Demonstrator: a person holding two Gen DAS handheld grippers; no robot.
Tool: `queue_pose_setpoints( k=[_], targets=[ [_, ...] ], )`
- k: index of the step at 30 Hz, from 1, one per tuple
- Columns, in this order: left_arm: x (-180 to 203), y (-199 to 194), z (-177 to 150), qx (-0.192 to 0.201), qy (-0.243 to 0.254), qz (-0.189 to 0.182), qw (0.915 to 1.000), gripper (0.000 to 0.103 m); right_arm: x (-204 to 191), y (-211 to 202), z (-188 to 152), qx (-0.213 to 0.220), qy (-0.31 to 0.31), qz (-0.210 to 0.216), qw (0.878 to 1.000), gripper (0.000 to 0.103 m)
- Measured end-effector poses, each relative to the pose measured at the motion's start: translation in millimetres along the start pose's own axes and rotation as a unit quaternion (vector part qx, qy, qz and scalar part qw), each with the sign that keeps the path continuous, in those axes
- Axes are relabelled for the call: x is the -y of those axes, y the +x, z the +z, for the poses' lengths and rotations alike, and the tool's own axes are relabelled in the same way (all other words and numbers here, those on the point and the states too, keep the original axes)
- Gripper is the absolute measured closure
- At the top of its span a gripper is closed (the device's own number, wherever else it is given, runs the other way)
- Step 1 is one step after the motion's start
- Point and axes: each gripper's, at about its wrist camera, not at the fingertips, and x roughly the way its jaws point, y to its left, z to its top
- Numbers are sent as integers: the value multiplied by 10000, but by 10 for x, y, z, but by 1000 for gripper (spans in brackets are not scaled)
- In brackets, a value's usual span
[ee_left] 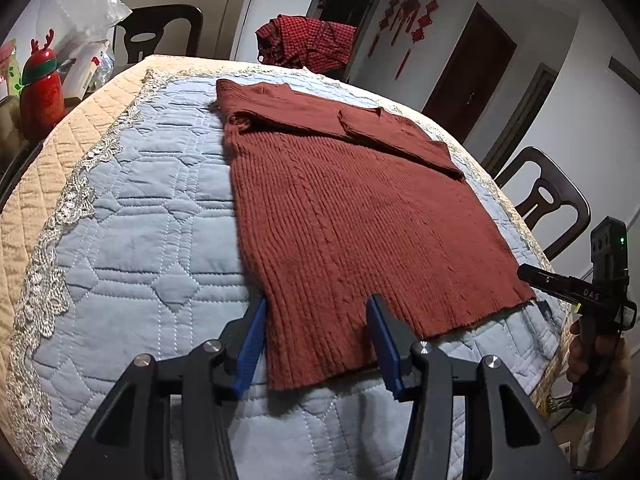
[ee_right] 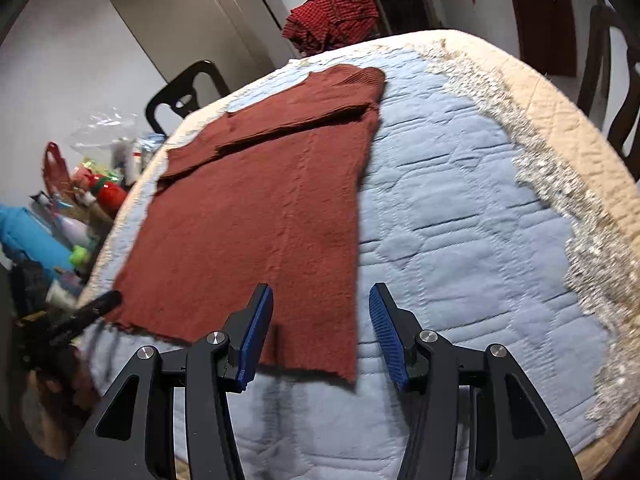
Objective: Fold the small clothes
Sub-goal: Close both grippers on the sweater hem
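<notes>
Lettering "DAS" marks right tongs (ee_left: 536, 276) beside sweater (ee_left: 360, 220).

A rust-red knitted sweater (ee_left: 360, 216) lies flat on a counter covered with a light blue quilted cloth (ee_left: 152, 216) that has a lace border and a beige edge. The sleeves are folded across the top part of the sweater. The left gripper (ee_left: 316, 340) is at the near hem, at the left corner of it. Its blue fingers (ee_left: 251, 348) stand apart, one just beside the left edge of the sweater and the other over the hem; the fabric between them is not pressed. At the right edge, a hand (ee_left: 596, 356) holds the right gripper (ee_left: 560, 280), whose black tip is near the right corner of the hem. A red checked garment (ee_left: 308, 44) lies at the far side. A red bottle (ee_left: 40, 92) with antlers stands at the left.
</notes>
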Motion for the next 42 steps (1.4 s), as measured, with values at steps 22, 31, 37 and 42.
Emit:
queue_pose_setpoints(
  k=[22,31,37,42],
  targets=[
    [-31,34,-16,-112,-569,-372,9976,52,13,69,-23,-154,104,482,9987,78],
    [54,49,25,-117,-292,-127,9994,91,-31,137,-4,-131,68,655,9977,93],
    [-70,-58,48,16,-477,-338,9983,92,17,20,7,40,102,768,9970,94],
    [-52,-105,100,88,-521,-447,9976,92,43,-44,34,187,220,931,9952,94]
  ],
)
